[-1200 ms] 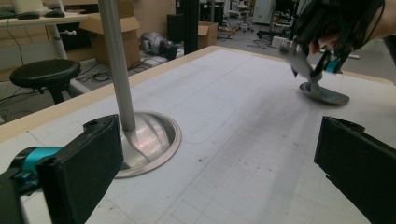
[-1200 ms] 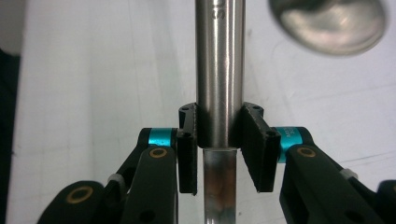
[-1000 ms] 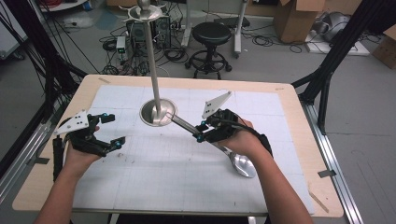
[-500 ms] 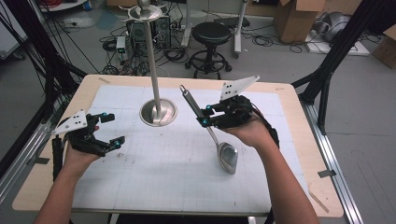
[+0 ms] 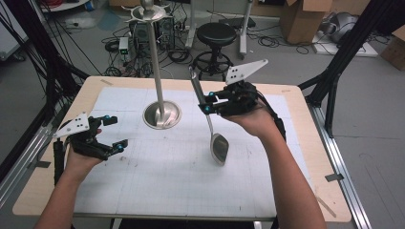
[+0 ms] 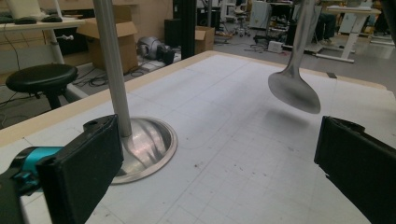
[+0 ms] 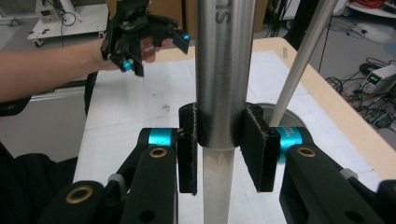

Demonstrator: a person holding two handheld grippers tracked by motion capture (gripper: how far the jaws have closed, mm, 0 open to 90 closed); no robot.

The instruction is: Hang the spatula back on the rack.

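A long metal spoon point(image 5: 219, 148) hangs bowl-down over the white mat, its handle rising toward the back. My right gripper point(image 5: 208, 103) is shut on the handle, and in the right gripper view the two pads clamp the handle point(image 7: 218, 70) at my right gripper point(image 7: 219, 140). In the left gripper view the spoon bowl point(image 6: 294, 91) floats above its shadow. A metal stand has a round base point(image 5: 162, 115) and a tall pole point(image 5: 155, 62), left of the spoon. My left gripper point(image 5: 117, 132) rests open at the mat's left edge, holding nothing.
The stand base point(image 6: 145, 143) and pole point(image 6: 112, 70) lie close in front of my left gripper point(image 6: 210, 172). The pole point(image 7: 303, 56) runs just right of the spoon handle. A white gridded mat point(image 5: 157, 181) covers the wooden table point(image 5: 305, 143). A stool point(image 5: 217, 36) stands behind.
My right gripper has raised the spoon and tipped it from lying low to nearly upright, moving its bowl left and off the mat. The left gripper has stayed put.
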